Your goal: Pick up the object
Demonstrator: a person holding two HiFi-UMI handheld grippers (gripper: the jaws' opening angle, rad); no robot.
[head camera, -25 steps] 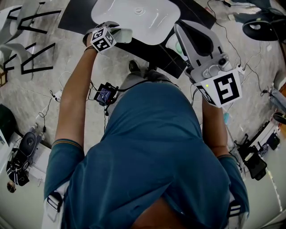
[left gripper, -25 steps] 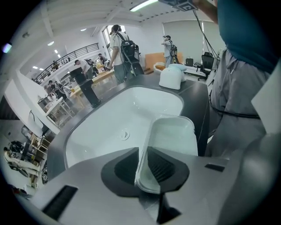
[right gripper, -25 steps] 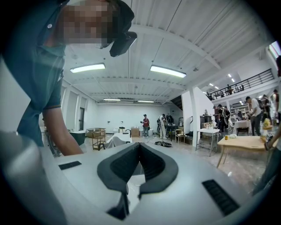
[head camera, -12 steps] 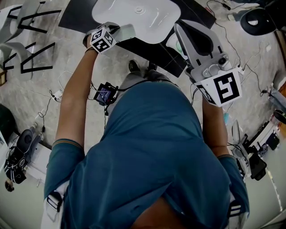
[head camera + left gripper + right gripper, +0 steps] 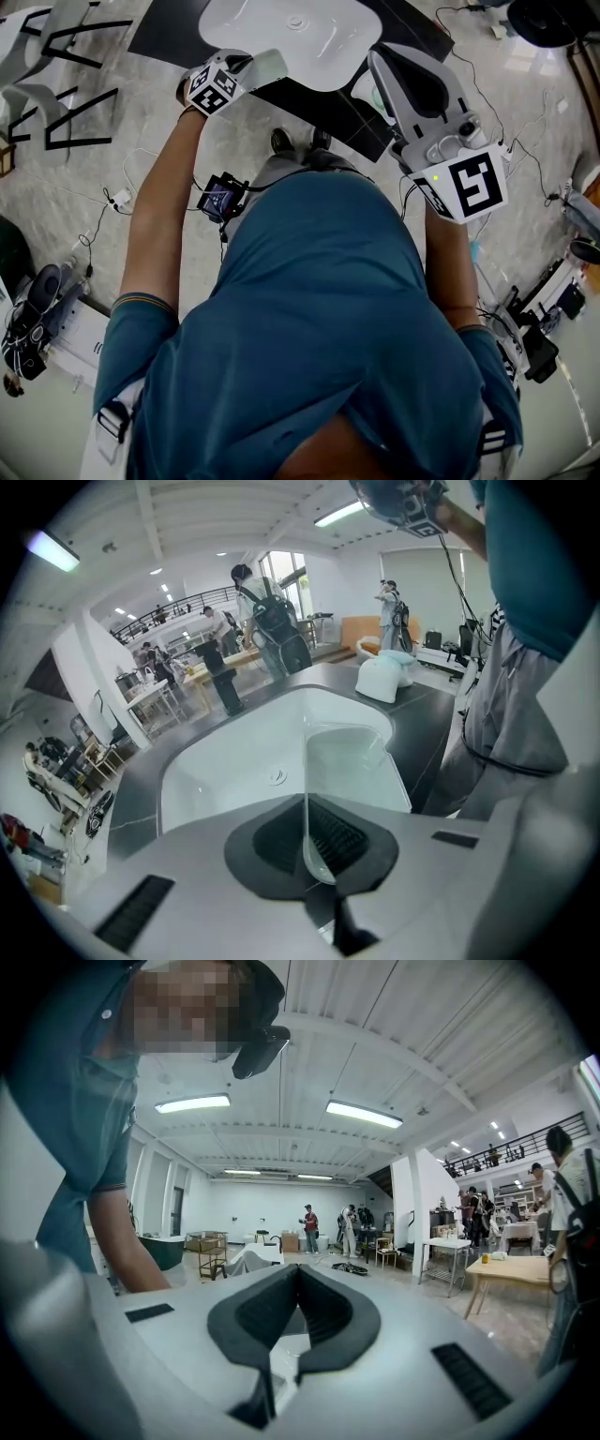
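Evidently light but slick, the clear cup (image 5: 349, 757) over the sink (image 5: 206, 771) is pinched by its thin wall in the left gripper (image 5: 307, 832); the right gripper (image 5: 298, 1288) is closed and empty.

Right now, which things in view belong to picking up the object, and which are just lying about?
In the job: clear tumbler, clamped in the left gripper's jaws over the white basin.
Lying about: pale rounded container on the dark counter; floor cables; right gripper, jaws shut on nothing.
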